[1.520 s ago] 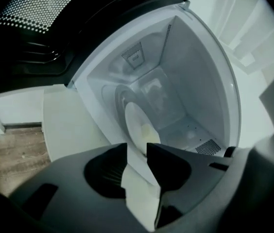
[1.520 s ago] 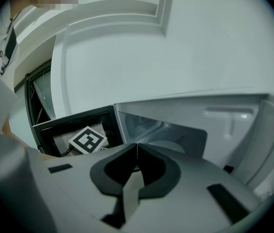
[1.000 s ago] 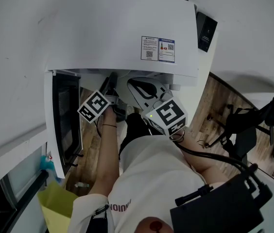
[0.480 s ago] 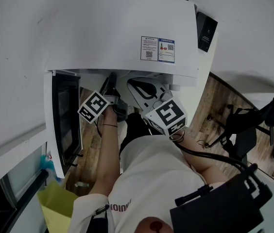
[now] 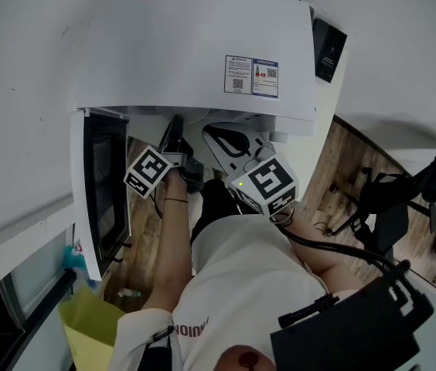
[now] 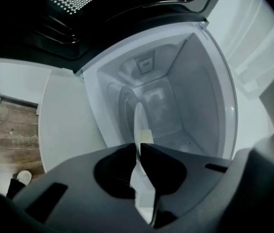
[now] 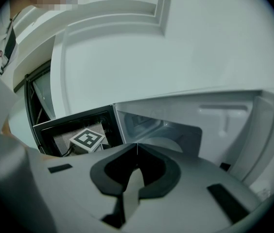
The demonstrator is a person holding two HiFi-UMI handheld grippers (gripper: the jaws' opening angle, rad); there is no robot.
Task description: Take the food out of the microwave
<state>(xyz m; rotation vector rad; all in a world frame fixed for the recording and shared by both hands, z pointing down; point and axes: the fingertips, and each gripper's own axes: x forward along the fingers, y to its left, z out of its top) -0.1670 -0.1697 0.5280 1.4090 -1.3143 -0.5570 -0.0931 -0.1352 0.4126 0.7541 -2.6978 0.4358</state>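
The white microwave (image 5: 195, 45) stands with its door (image 5: 98, 199) swung open to the left. In the left gripper view a white plate (image 6: 139, 115) shows edge-on in the cavity, with a pale yellowish piece of food (image 6: 147, 136) on it. My left gripper (image 6: 138, 148) has just been closing, and its jaws now pinch the plate's near rim. My right gripper (image 7: 137, 145) hovers shut and empty in front of the cavity (image 7: 190, 125). From there I see the left gripper's marker cube (image 7: 87, 139) against the door. In the head view the microwave's top hides both grippers' tips.
The open door's dark window (image 6: 103, 18) hangs close to the left gripper. A label (image 5: 252, 78) sits on the microwave's top and a black box (image 5: 328, 49) on the wall behind. Black stands (image 5: 388, 199) are on the wooden floor at right, something yellow (image 5: 86, 323) at lower left.
The left gripper's marker cube has rolled slightly in place. The right gripper and the door have not moved.
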